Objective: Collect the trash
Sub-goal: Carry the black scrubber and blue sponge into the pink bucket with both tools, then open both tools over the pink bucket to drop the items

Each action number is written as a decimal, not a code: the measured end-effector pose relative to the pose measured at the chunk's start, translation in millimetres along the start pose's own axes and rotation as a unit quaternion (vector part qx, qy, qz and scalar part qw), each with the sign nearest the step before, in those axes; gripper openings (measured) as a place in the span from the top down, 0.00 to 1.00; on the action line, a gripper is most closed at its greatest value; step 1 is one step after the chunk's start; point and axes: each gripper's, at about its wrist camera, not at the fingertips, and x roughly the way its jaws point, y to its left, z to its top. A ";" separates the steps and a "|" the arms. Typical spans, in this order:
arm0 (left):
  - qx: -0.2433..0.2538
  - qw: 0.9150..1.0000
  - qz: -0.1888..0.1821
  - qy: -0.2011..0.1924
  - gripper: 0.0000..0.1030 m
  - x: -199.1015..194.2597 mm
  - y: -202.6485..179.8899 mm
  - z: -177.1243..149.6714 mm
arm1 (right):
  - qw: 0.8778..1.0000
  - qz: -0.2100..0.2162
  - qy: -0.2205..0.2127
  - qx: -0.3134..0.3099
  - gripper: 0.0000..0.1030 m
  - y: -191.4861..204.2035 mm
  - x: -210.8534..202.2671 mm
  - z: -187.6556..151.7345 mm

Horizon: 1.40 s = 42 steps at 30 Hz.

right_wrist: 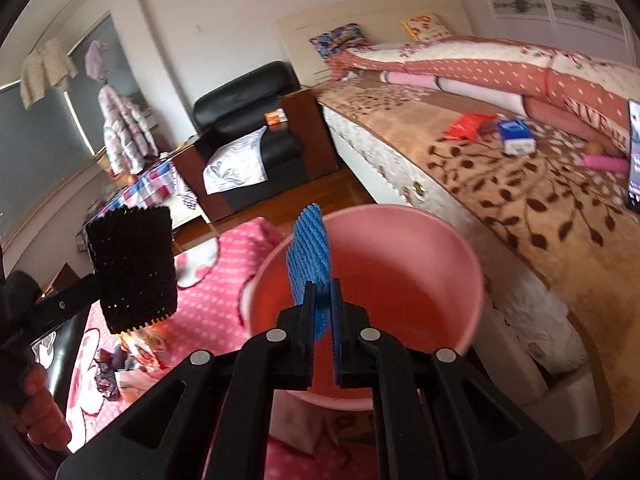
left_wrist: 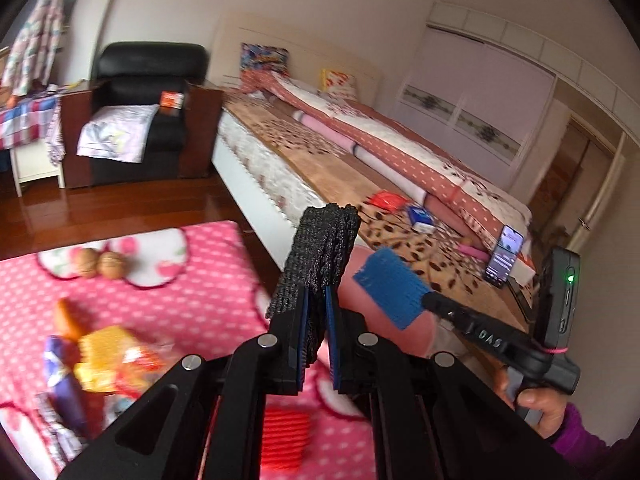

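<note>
My left gripper [left_wrist: 318, 276] has black textured pads pressed together with nothing between them; it also shows in the right wrist view [right_wrist: 132, 268]. My right gripper [right_wrist: 320, 276] has blue textured pads closed together, empty, just above a pink bucket [right_wrist: 400, 280]; it also shows in the left wrist view [left_wrist: 390, 288]. The bucket [left_wrist: 384, 320] stands between a pink dotted mat [left_wrist: 180, 288] and the bed. A pile of wrappers [left_wrist: 100, 360] lies on the mat, left of my left gripper; it also shows in the right wrist view [right_wrist: 128, 360].
Two walnuts [left_wrist: 98, 263] lie on the mat. On the bed [left_wrist: 320, 148] are a red packet [right_wrist: 466, 126], a blue-white box [right_wrist: 516, 136], a phone [left_wrist: 503, 255] and folded quilts. A black armchair [left_wrist: 144, 112] stands beyond on the wooden floor.
</note>
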 end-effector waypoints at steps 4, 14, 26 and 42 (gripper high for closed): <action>0.003 0.999 -0.017 0.028 0.92 30.5 -17.9 -0.5 | 1.000 -0.004 0.013 0.012 0.93 -14.1 5.2 -4.4; 0.015 0.996 -0.022 0.085 0.92 94.9 -41.8 -8.9 | 0.999 -0.018 0.028 -0.007 0.93 -22.2 13.8 -11.6; 0.006 0.996 -0.007 0.084 0.70 96.3 -40.4 -11.8 | 0.999 -0.014 0.037 0.017 0.74 -36.4 20.0 -10.7; 0.005 0.998 0.055 0.042 0.67 40.2 -15.0 -19.6 | 0.999 0.029 0.035 -0.004 0.74 12.1 6.1 -26.0</action>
